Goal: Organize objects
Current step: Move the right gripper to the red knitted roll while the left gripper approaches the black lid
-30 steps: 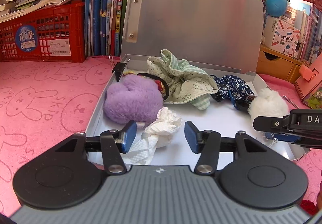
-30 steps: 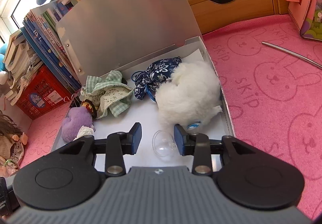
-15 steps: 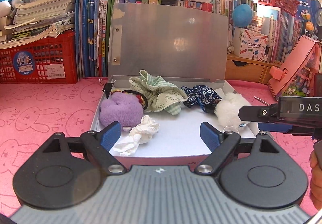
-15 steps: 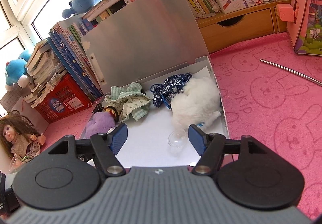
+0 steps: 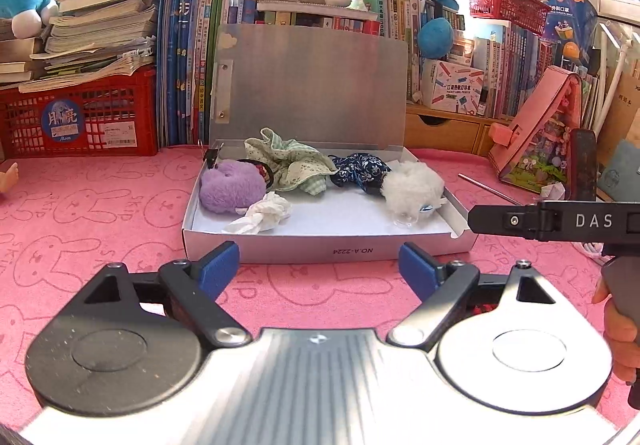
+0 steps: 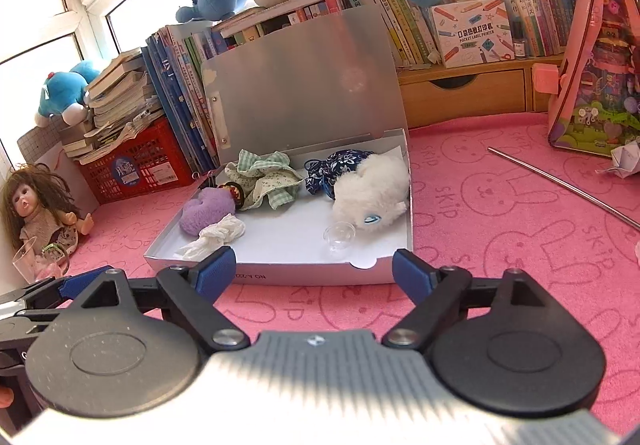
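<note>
Surface: pink rabbit-print mat (image 5: 100,213), bookshelves behind.
Box: shallow silver cardboard box (image 5: 328,251), lid upright, just beyond both jaws; holds purple plush (image 5: 232,191), crumpled white tissue (image 5: 264,215), white fluffy toy (image 6: 372,193).
Left gripper (image 5: 318,269): wide, empty.
Right gripper (image 6: 314,271): opening, empty.

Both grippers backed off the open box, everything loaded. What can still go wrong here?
1. The lid stands open against the books; if it gets closed, the tall white plush may jam it.
2. The clear dome sits loose near the front wall notch and could roll or get crushed.
3. The right gripper, jaws opening, is near the box's front wall and could nudge it.
</note>
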Demonstrator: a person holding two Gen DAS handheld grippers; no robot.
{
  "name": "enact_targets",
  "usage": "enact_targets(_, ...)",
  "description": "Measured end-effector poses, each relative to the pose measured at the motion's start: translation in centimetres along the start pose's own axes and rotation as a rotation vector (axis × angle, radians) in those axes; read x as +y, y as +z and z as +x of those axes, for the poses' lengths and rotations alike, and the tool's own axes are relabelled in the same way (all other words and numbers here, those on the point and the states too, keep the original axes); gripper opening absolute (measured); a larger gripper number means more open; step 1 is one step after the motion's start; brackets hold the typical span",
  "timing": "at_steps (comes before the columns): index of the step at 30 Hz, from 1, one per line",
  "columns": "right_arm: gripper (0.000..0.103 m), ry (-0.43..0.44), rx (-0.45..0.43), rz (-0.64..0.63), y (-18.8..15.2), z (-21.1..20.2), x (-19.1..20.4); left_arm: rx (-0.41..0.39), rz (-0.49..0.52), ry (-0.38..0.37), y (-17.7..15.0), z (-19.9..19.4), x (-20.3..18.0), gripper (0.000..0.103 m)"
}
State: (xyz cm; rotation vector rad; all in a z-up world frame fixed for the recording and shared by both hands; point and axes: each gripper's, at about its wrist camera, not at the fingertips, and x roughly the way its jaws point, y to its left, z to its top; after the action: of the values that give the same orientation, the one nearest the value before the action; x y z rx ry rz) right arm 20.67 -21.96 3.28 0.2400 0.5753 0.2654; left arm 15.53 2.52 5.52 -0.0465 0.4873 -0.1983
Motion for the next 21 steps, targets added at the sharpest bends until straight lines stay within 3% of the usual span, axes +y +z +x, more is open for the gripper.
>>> enact_targets(11, 0.1, -0.063, 0.007, -0.118, -3.0, -2.2, 0.9, 0.012, 0.024, -0.051, -3.4, -4.9, -1.2, 0.09)
enact_targets(21, 0.102, -0.059, 0.034, -0.133, -5.3, -3.1, 0.8, 0.032, 0.039, -0.066, -6.9, -7.3, -2.0, 0.09)
